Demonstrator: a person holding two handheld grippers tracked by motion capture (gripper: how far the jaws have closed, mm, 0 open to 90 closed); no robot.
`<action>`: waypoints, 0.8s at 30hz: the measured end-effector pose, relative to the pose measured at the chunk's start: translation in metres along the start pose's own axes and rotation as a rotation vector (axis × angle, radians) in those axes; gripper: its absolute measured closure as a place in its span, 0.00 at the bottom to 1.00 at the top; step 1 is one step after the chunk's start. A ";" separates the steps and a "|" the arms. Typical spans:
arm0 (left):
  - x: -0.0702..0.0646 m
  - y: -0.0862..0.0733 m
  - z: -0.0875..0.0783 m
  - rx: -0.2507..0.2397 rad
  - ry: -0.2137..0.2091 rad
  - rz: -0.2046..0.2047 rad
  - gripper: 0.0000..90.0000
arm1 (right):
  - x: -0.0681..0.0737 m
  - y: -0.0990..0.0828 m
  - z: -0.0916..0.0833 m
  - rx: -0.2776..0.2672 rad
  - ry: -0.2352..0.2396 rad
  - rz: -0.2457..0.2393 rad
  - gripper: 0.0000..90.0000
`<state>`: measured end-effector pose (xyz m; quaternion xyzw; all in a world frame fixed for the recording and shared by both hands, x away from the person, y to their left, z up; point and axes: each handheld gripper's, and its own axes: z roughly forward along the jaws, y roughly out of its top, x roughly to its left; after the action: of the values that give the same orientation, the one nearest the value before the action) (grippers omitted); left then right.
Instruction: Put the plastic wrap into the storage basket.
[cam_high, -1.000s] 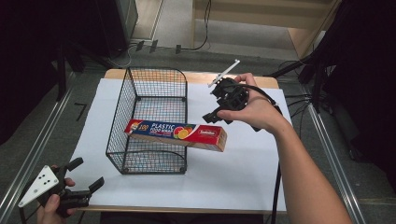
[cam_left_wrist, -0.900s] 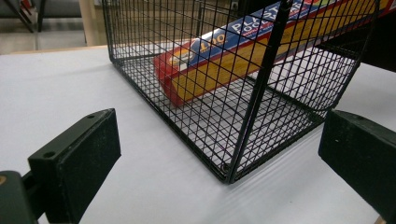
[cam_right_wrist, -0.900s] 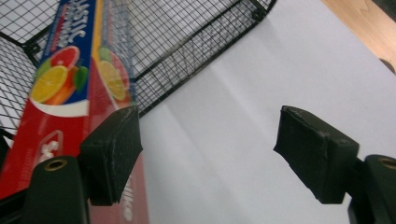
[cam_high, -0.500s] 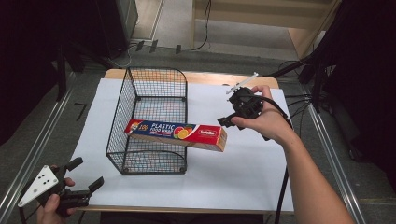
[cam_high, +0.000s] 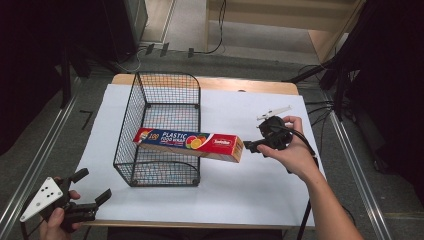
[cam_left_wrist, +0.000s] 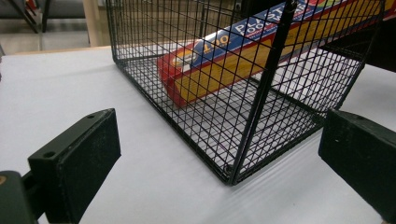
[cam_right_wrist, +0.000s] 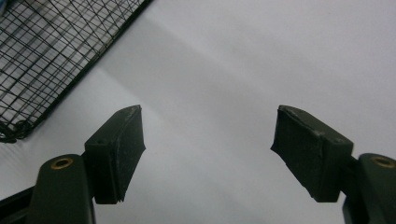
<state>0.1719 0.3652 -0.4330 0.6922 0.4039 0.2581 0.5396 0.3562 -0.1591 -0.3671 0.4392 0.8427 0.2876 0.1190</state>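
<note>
Wrap box (cam_high: 190, 144) lies half in the wire basket (cam_high: 131, 129), jutting toward 3 o'clock (likely placed); both grippers, left (cam_high: 82, 200) and right (cam_high: 249, 146), gape empty

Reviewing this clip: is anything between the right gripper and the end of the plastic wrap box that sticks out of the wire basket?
Nothing visible. The right gripper, jaws open, sits just right of the protruding end of the long blue, red and yellow plastic wrap box; the high view shows bare white table cover around them. The black wire basket encloses only the box's far end.

The black two-jaw left gripper (cam_high: 87, 192) sits low at the near left, jaws wide apart. The black two-jaw right gripper (cam_high: 248, 146), held farther right, is wide apart too.
</note>
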 end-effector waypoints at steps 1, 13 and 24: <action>0.000 0.000 0.000 0.001 0.000 0.001 0.00 | 0.000 -0.004 0.000 -0.005 -0.005 0.007 0.28; -0.001 0.000 0.001 0.005 -0.001 0.005 0.00 | -0.012 -0.065 -0.007 -0.132 -0.029 0.124 0.29; -0.002 0.000 0.001 0.007 0.000 0.005 0.00 | -0.022 -0.120 -0.011 -0.214 -0.088 0.181 0.31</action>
<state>0.1719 0.3631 -0.4332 0.6950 0.4029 0.2583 0.5366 0.2831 -0.2349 -0.4303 0.5105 0.7582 0.3656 0.1756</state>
